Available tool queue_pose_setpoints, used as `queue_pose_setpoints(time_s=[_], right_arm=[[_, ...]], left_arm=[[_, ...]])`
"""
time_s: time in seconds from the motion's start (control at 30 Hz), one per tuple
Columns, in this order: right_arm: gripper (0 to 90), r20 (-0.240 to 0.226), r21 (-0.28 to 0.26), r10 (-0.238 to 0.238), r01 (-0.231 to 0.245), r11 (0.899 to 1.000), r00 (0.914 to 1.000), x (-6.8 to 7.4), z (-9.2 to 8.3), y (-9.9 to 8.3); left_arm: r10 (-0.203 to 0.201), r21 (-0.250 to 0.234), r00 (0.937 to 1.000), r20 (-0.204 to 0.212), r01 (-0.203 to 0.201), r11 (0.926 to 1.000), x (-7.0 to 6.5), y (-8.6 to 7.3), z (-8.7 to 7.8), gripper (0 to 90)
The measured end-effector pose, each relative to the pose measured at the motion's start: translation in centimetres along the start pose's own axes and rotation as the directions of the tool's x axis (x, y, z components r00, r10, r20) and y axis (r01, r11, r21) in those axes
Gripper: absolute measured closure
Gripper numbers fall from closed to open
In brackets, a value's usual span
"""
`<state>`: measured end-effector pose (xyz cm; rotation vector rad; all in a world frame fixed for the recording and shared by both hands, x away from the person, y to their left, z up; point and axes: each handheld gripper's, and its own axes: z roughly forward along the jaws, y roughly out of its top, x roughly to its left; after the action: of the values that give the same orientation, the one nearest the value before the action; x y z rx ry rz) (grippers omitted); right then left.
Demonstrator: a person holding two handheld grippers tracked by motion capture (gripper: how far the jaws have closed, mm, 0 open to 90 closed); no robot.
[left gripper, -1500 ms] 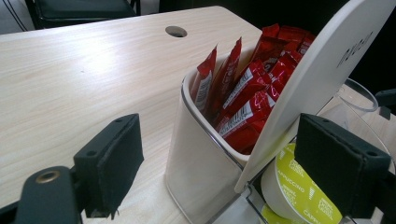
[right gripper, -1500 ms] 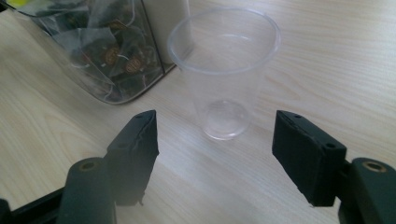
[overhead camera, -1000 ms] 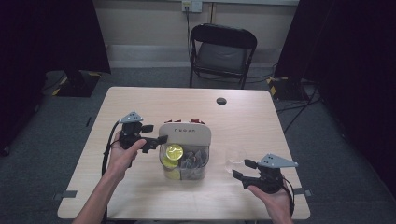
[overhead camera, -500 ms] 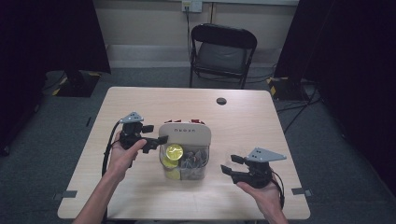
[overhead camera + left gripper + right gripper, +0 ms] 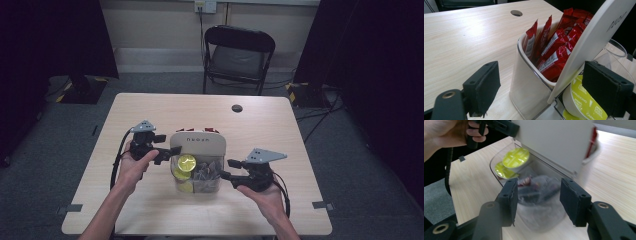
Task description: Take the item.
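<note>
A white organiser stands mid-table, its lid (image 5: 198, 142) tilted up. Red sachets (image 5: 554, 50) fill its white back bin (image 5: 526, 85). The clear front compartment (image 5: 200, 182) holds yellow capsules (image 5: 187, 161) and clear packets. My left gripper (image 5: 167, 149) is at the organiser's left side. Its jaws stand open and wide, astride the bin's corner, and a cappuccino capsule (image 5: 579, 100) lies behind the right jaw. My right gripper (image 5: 227, 169) points at the compartment's right side. Its jaws have just been closing, they stand half apart and open, and nothing is between them. Ahead of them lies the clear compartment (image 5: 499, 177).
The wooden table (image 5: 280, 130) has a round black hole (image 5: 237, 108) near its far edge. Beyond it stands a black folding chair (image 5: 239, 52). Dark curtains hang at both sides. Cables trail from both grippers toward the front edge.
My right gripper has moved left, up to the clear compartment, and its jaws have narrowed. The left gripper and the organiser have stayed where they were.
</note>
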<state>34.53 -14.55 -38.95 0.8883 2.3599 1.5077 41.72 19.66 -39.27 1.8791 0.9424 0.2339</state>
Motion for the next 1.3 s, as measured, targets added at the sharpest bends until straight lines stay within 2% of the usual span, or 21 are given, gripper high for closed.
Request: queue_pose_setpoints(time_s=[0.07, 0.1, 0.27, 0.4, 0.53, 0.67, 0.8, 0.87, 1.07, 1.23, 1.3], right_arm=[[51.0, -0.009, -0.001, -0.003, 0.003, 1.000, 1.0000, 0.0, 0.4, 0.2], [53.0, -0.022, 0.002, -0.003, 0.003, 1.000, 0.9998, 0.1, 1.2, 0.4], [52.6, -0.040, 0.022, -0.009, 0.010, 1.000, 0.9992, 0.0, 2.9, 0.8], [48.8, -0.049, 0.033, -0.016, 0.018, 0.999, 0.9987, 0.0, 3.9, 1.0], [46.2, -0.047, 0.070, -0.016, 0.020, 0.997, 0.9988, -0.2, 4.9, 0.7], [46.6, -0.049, 0.080, -0.003, 0.007, 0.997, 0.9988, -0.4, 5.2, 0.5], [51.8, -0.061, 0.086, 0.001, 0.004, 0.996, 0.9981, -0.5, 5.4, 0.4], [58.2, -0.074, 0.091, 0.009, -0.003, 0.996, 0.9972, -0.5, 5.4, 0.3], [69.4, -0.094, 0.096, 0.027, -0.018, 0.995, 0.9952, -0.8, 5.3, -0.4], [83.9, -0.111, 0.075, 0.034, -0.026, 0.997, 0.9932, -0.9, 4.9, -0.3], [86.0, -0.121, 0.082, 0.038, -0.028, 0.996, 0.9920, -1.0, 5.0, -0.4]], left_arm=[[0.000, 0.001, 1.0000, -0.001, 0.000, 1.0000, 0.0, 0.0, 0.0, 14.5], [0.002, -0.001, 1.0000, 0.004, -0.002, 1.0000, 0.0, 0.0, 0.0, 14.5], [0.002, -0.001, 1.0000, 0.004, -0.002, 1.0000, 0.0, 0.0, 0.0, 14.4], [0.004, 0.001, 1.0000, 0.000, -0.004, 1.0000, 0.0, 0.0, 0.0, 14.7], [0.002, 0.002, 1.0000, -0.001, -0.002, 1.0000, 0.0, 0.0, 0.0, 14.9], [0.011, -0.004, 0.9999, -0.002, -0.011, 0.9999, 0.0, -0.1, -0.1, 15.4], [-0.001, -0.010, 1.0000, -0.003, 0.001, 1.0000, 0.0, -0.2, -0.1, 15.5], [-0.004, -0.011, 1.0000, -0.004, 0.004, 0.9999, 0.0, -0.2, -0.2, 15.5], [-0.009, -0.016, 0.9999, 0.006, 0.009, 0.9998, 0.1, -0.2, -0.1, 15.6], [-0.011, -0.015, 0.9999, 0.009, 0.011, 0.9998, 0.1, -0.2, -0.1, 15.5], [-0.011, -0.012, 0.9999, 0.005, 0.011, 0.9999, 0.1, -0.2, -0.2, 15.5]])
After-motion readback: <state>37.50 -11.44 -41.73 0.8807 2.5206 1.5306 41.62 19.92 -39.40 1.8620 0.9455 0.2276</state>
